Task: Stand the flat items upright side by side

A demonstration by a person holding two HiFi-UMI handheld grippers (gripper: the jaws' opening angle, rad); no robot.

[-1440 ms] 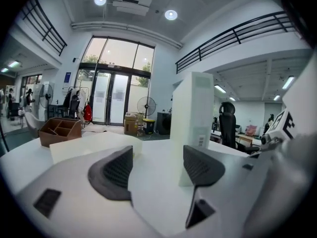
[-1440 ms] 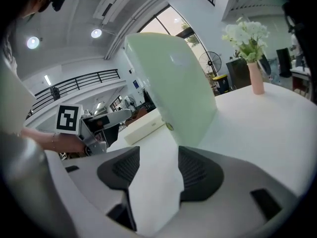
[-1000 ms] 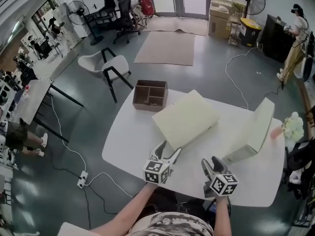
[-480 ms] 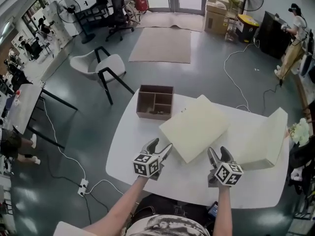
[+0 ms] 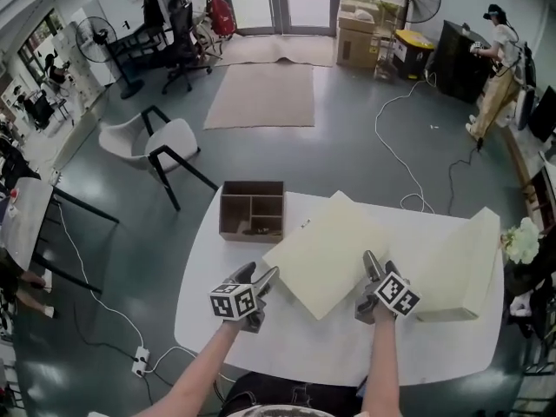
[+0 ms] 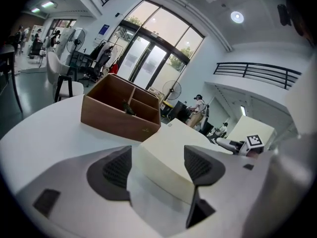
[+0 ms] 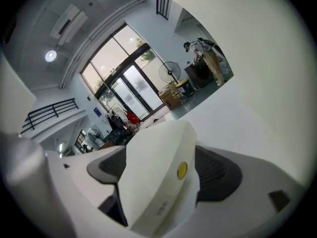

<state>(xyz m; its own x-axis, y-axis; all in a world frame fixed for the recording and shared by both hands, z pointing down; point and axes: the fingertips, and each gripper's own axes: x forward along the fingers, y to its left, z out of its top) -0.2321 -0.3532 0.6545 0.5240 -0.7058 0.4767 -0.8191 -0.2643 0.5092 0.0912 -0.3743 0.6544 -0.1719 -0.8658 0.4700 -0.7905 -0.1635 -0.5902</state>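
Note:
A wide, flat cream box (image 5: 326, 250) lies in the middle of the white table (image 5: 261, 346). My left gripper (image 5: 258, 276) stands open at the box's near left edge. In the left gripper view a corner of the box (image 6: 163, 157) sits between the spread jaws of the left gripper (image 6: 158, 167), and I see no pad pressing on it. My right gripper (image 5: 375, 268) is at the box's near right corner. Its jaws are opening, with the box's rounded edge (image 7: 158, 152) between them. A second cream box (image 5: 452, 263) seems to stand on its edge at the right.
A brown wooden divider box (image 5: 252, 211) sits at the table's far left, just beyond the middle box. White flowers (image 5: 521, 240) are at the table's right edge. A chair (image 5: 152, 142) and cables are on the floor at the left.
Both grippers have moved forward from the table's near edge up to the middle cream box. The right gripper's jaws have spread wider and now straddle its edge.

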